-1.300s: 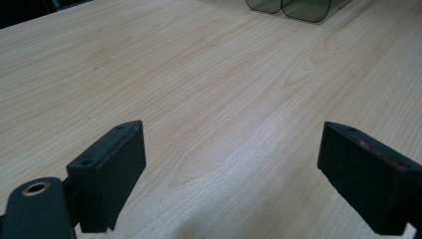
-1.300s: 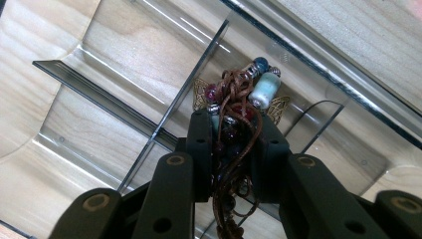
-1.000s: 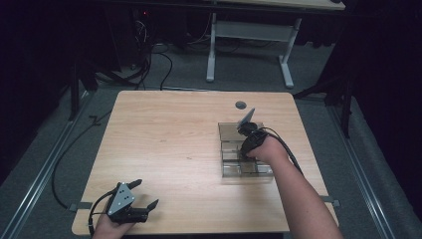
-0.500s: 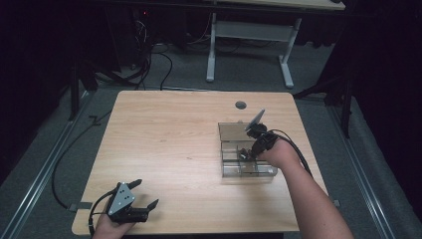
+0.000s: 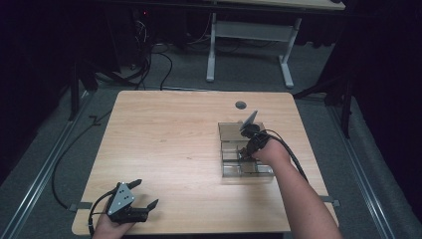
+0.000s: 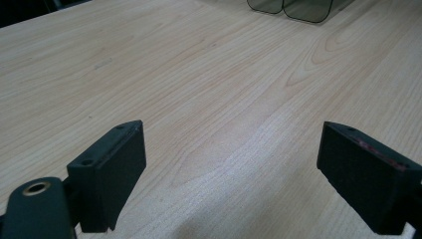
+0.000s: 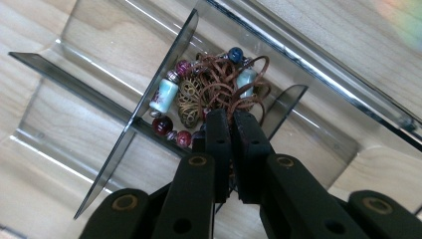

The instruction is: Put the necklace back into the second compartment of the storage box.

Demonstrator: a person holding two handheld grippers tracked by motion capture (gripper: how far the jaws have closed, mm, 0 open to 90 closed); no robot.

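- Right gripper (image 7: pixel 231 117) reaching down into the tray (image 5: pixel 230 130), in the small compartment at its middle, on the side nearer the table's right edge.
- Jaws just closed, now narrow, almost touching; tips pinched on the brown cord of the necklace (image 7: pixel 209 89).
- Necklace bunched in that same compartment: pale blue tube beads, dark red round beads, one blue bead, a brass filigree piece, loops of cord.
- Necklace lying against the dark clear divider (image 7: pixel 149 94) that splits the tray.
- In the high view, right gripper (image 5: pixel 245 149) over the tray's middle, forearm coming in from the lower right, cable trailing back past the tray.
- Tray on the right half of the table (image 5: pixel 169 134), clear and smoke-tinted, long side running away from the person.
- Left gripper (image 5: pixel 144 196) well apart from the tray, near the table's front left corner, held low over the wood.
- Left gripper jaws wide, nothing between them but bare table; tray's corner far off at the top of the left gripper view (image 6: pixel 293 7).
- Small dark round grommet (image 5: pixel 241 105) in the table beyond the tray's far end.
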